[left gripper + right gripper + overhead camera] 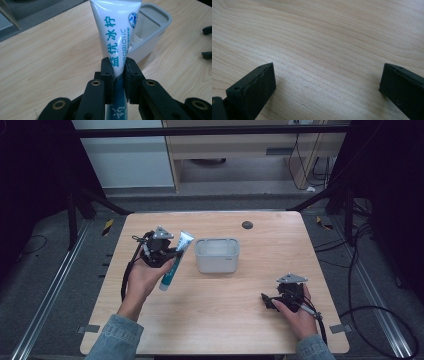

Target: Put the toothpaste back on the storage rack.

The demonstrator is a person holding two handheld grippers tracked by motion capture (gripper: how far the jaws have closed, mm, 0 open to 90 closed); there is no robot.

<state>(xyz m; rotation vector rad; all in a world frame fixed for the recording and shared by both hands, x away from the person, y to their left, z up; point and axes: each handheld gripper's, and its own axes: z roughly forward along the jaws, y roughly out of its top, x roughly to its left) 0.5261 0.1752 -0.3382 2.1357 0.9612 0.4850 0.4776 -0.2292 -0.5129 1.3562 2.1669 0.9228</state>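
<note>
A white and teal toothpaste tube point(176, 260) with printed characters is held off the table at the left, tilted with its flat crimped end up and toward the grey holder. My left gripper point(170, 256) is shut on the tube point(117, 37) around its middle, and both pads point(108, 72) press on its sides. A grey rectangular holder point(216, 255) stands in the middle of the wooden table, just right of the tube; in the left gripper view the holder point(155, 27) lies behind the tube. My right gripper point(267, 301) rests low at the front right, jaws wide apart over bare wood point(327, 82).
The wooden table point(260, 320) has a small dark round spot point(247, 225) near its far edge. Cables run on the floor at the right and a pale cabinet stands beyond the far edge.
</note>
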